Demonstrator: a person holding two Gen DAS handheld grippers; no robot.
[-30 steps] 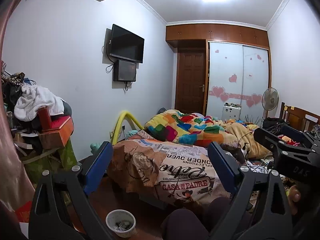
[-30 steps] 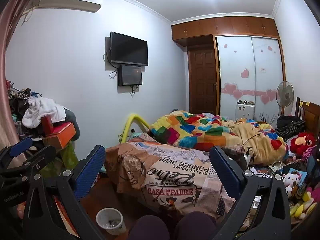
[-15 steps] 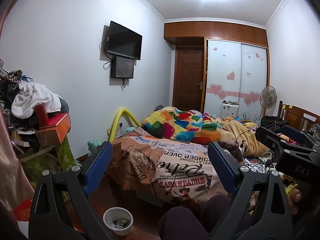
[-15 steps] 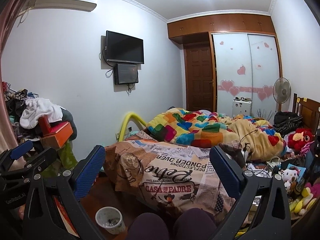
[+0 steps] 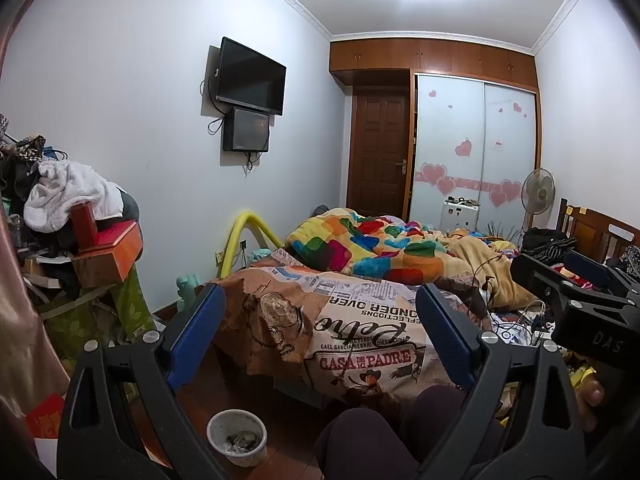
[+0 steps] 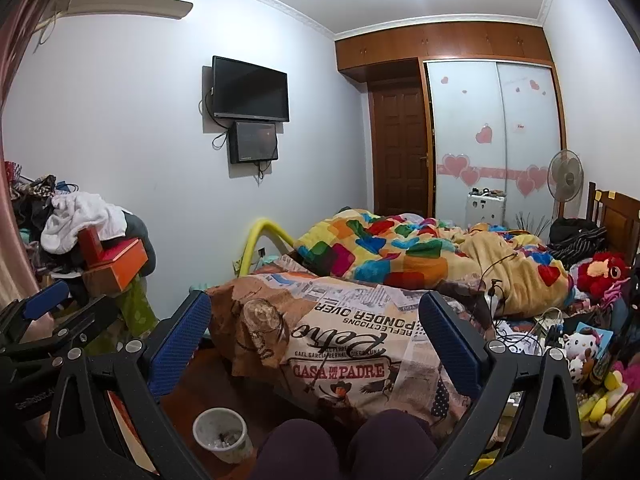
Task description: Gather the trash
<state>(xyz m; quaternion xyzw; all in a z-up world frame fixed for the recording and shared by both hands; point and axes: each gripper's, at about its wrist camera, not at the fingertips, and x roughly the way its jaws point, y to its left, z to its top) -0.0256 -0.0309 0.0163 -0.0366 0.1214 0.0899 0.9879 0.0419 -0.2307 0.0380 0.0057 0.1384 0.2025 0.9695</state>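
A small white cup point(image 5: 237, 443) with scraps of trash inside stands on the wooden floor in front of the bed; it also shows in the right wrist view point(image 6: 222, 433). My left gripper point(image 5: 320, 334) is open and empty, held in the air above the cup and facing the bed. My right gripper point(image 6: 314, 340) is open and empty, held beside the left one at about the same height. The right gripper's body shows at the right edge of the left wrist view point(image 5: 576, 304). The left gripper shows at the left edge of the right wrist view point(image 6: 44, 320).
A bed point(image 5: 360, 320) with a printed cover and a colourful blanket point(image 5: 372, 248) fills the middle. A pile of clothes and boxes point(image 5: 80, 232) stands at the left. Cables and toys point(image 6: 580, 344) clutter the right. My knees point(image 6: 344, 448) are at the bottom.
Both views have shifted a little, so the room sits slightly differently in frame. Both grippers stay open and empty, and the cup has not moved.
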